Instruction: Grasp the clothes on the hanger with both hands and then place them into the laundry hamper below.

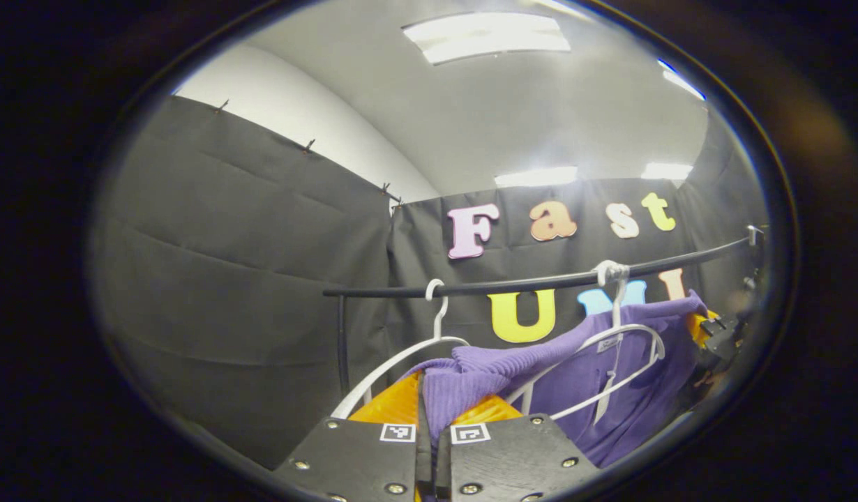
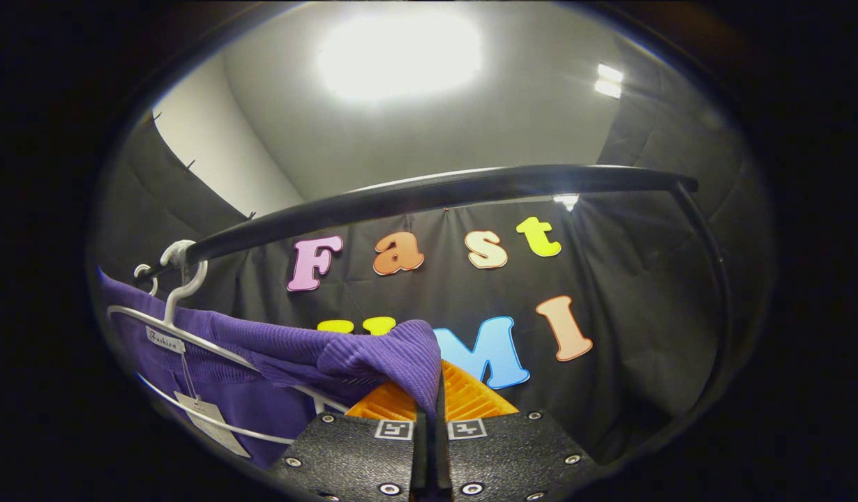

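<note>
While both claws are pinched on the purple sweater (image 1: 582, 376), lift first, lower afterwards. Left claw (image 1: 434, 436) closed on a fold of one shoulder, right claw (image 2: 431, 418) closed on a fold of the other shoulder; cloth visibly nipped between the fingers of each, so no regrasp called for. Sweater hanging high, draped over a white hanger (image 1: 614, 341) hooked on the black rail (image 1: 527, 284), with a second white hanger (image 1: 408, 359) hooked on the rail to its left. Paper tag (image 2: 209, 422) dangling from the neck on the near side.

Judged from this: raise both shoulders together, level, to clear the arms of the hanger. Draw the knit toward the near side, away from the rail, keeping the neck opening off the hook. Keep the two claws well apart so the cloth stays spread and does not bunch round the hanger. Watch for the hanger riding up with the garment or the tag string catching. Hamper out of sight below; bring the sweater straight down only once free.
</note>
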{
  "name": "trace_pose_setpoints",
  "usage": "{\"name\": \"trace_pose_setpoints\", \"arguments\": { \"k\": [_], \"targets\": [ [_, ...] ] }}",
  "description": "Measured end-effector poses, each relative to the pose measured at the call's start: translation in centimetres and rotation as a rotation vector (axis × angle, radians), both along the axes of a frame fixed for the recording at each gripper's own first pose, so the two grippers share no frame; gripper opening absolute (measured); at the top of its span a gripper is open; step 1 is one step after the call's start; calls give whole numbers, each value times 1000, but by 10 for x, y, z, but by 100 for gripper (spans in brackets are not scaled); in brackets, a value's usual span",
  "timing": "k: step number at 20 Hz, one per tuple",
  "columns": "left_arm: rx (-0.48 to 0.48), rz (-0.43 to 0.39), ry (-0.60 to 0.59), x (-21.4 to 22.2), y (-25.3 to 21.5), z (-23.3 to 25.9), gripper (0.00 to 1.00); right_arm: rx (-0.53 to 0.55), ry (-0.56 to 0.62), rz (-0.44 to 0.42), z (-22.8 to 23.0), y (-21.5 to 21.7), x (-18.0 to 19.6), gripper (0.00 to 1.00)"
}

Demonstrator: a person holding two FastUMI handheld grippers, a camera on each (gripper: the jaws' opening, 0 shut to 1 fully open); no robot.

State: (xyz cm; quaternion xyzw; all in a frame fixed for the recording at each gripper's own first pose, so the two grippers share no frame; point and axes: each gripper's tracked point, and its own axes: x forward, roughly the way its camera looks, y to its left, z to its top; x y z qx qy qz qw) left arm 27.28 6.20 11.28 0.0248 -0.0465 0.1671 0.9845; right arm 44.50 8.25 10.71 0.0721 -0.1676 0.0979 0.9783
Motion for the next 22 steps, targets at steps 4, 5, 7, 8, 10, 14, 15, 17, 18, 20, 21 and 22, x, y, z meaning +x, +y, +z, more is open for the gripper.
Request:
{"name": "trace_pose_setpoints", "arguments": {
  "k": [4,5,7,8,10,14,15,17,18,20,21,22],
  "targets": [
    [21,-36,31,26,21,-19,3,-10,16,2,-6,2,3,4],
    [18,-46,40,33,22,-23,3,-14,16,-5,-7,2,6,3],
    [-15,-71,42,46,22,-28,8,-29,21,-21,-12,1,15,4],
    [-30,-80,40,53,24,-30,8,-34,27,-25,-16,1,19,4],
    [-45,-106,34,62,26,-33,4,-47,44,-34,-23,4,25,4],
    [-64,-152,45,71,27,-47,3,-74,104,-37,-46,11,27,4],
    [-67,-156,57,72,26,-52,8,-84,125,-30,-55,14,29,4],
    [-69,-169,62,76,23,-57,3,-108,151,-17,-67,20,38,2],
    [-69,-172,64,78,23,-58,3,-120,154,-12,-70,22,39,4],
    [-66,-182,73,81,21,-60,3,-113,173,3,-73,25,39,4],
    [-65,-182,69,79,22,-58,0,-87,177,8,-71,24,40,4],
    [-64,-177,57,78,24,-52,3,-55,176,6,-67,21,43,4]
  ]
}}
